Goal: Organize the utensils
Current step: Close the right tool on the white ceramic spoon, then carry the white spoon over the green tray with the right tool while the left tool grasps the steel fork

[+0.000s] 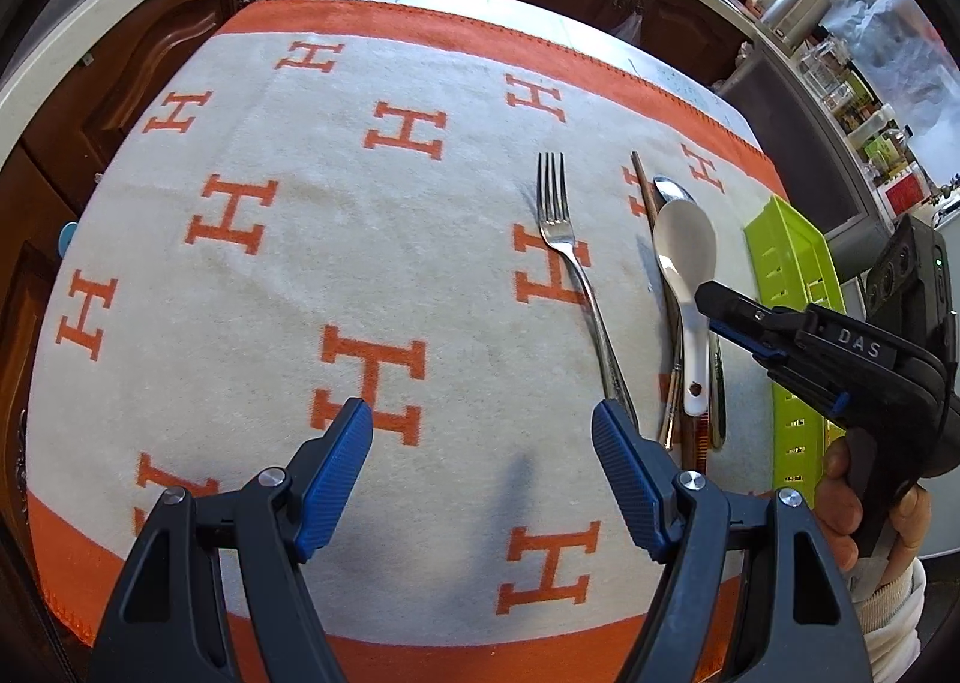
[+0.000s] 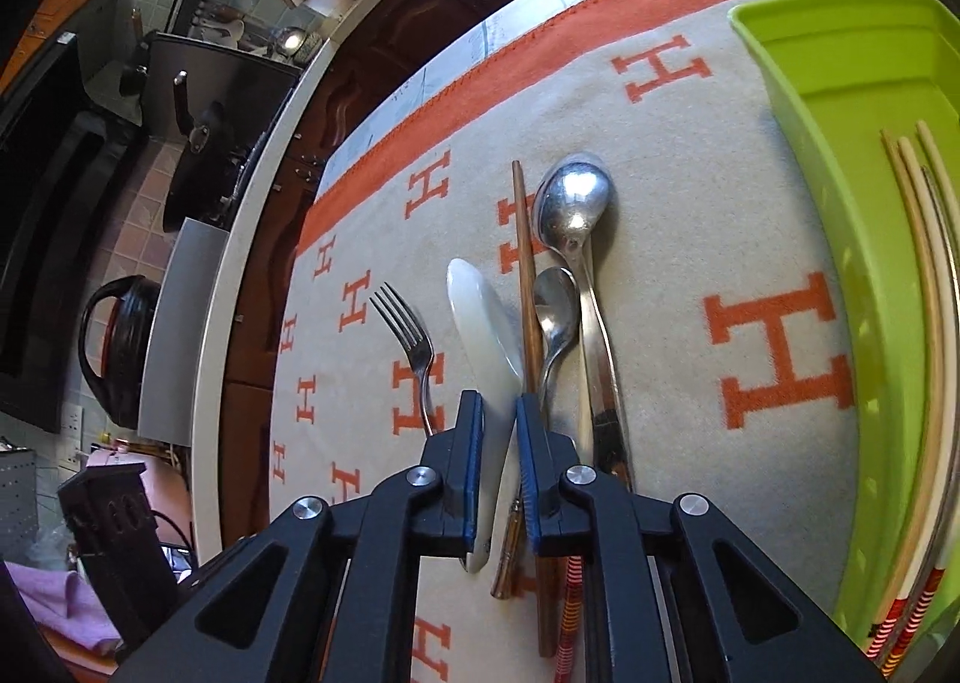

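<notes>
Right claw [image 2: 498, 443] clamped on the white ceramic spoon [image 2: 483, 323], pads pinching its handle edge-on, bowl tilted up off the cloth [image 1: 300, 239], probably to carry it to the green tray [image 2: 840, 155] just beside, where chopsticks [image 2: 918, 275] already lie. Left claw [image 1: 483, 443] hangs wide open, empty, over the worktop near the fork [image 1: 564, 245]. Metal spoons [image 2: 573, 203] and one brown chopstick [image 2: 523, 263] lie on the cloth, unsorted.
</notes>
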